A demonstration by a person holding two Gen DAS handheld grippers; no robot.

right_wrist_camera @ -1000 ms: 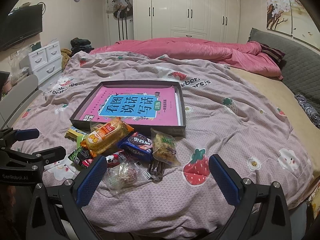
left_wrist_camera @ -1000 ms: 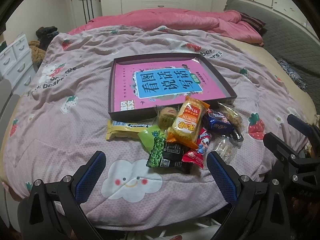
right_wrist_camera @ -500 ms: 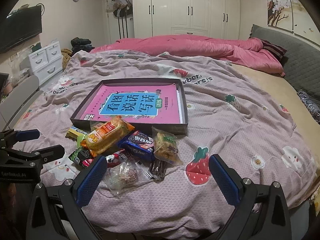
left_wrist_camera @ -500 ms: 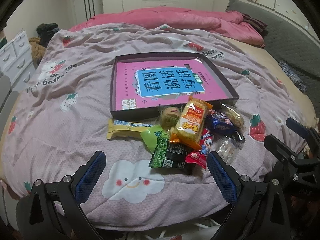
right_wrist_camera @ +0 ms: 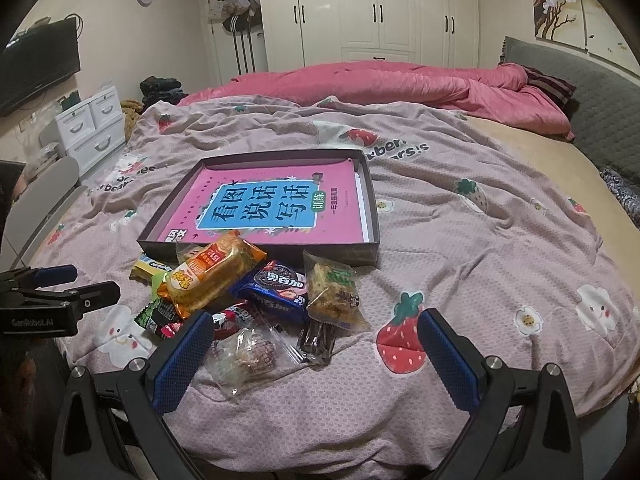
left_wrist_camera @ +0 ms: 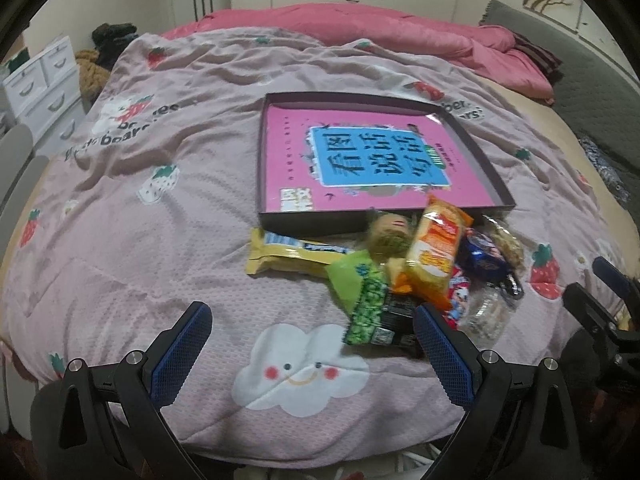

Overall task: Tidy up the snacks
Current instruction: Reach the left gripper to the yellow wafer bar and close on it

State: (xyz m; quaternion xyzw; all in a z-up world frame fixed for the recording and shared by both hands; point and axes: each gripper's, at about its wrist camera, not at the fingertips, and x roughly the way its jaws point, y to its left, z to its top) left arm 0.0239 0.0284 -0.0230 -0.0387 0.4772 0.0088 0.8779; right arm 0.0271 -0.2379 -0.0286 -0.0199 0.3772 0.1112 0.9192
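Black claws (right_wrist_camera: 314, 350) with blue textured pads (right_wrist_camera: 182, 362), silver screws

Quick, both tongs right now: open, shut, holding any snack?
Left tongs: open, holding nothing.
Right tongs: open, holding nothing.

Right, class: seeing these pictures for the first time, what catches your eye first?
The pink book lying in the shallow dark tray mid-bed stands out. Right before the tray's near wall sits a heap of snack packets, the orange packet on top. Both tools, left and right, are open.
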